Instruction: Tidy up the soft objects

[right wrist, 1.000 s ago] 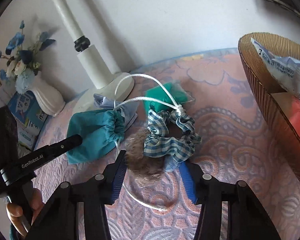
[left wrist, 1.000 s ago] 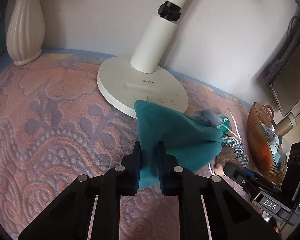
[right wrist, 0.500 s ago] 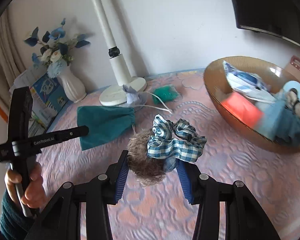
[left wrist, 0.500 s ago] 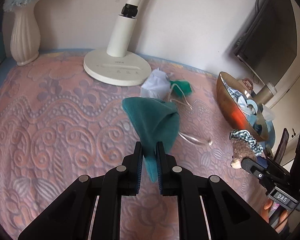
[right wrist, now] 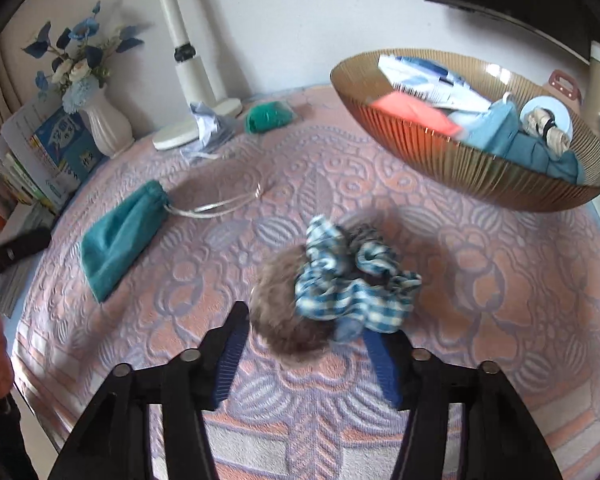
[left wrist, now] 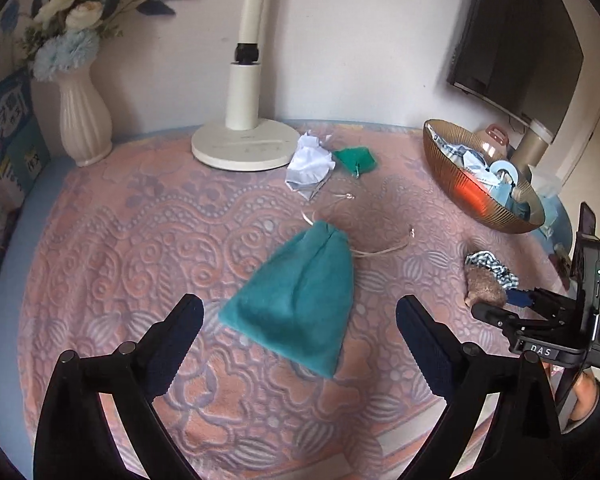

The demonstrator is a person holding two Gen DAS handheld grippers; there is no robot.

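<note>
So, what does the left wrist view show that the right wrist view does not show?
Only the left wrist view: the left gripper, jaws opening and empty, and the right hand's tool from outside.
Only the right wrist view: the right gripper, jaws opening around the checked scrunchie and fur ball.
Both: teal pouch, glass bowl, lamp base, vase.

Soft, even daylight fills both my views, with faint shadows. Around the lamp (left wrist: 242, 120) the wall and tabletop bow, and the corners go black. The checked scrunchie (right wrist: 352, 280) and fur ball (right wrist: 288, 320) are smeared by motion; the teal pouch (left wrist: 296, 300) looks fairly sharp.
</note>
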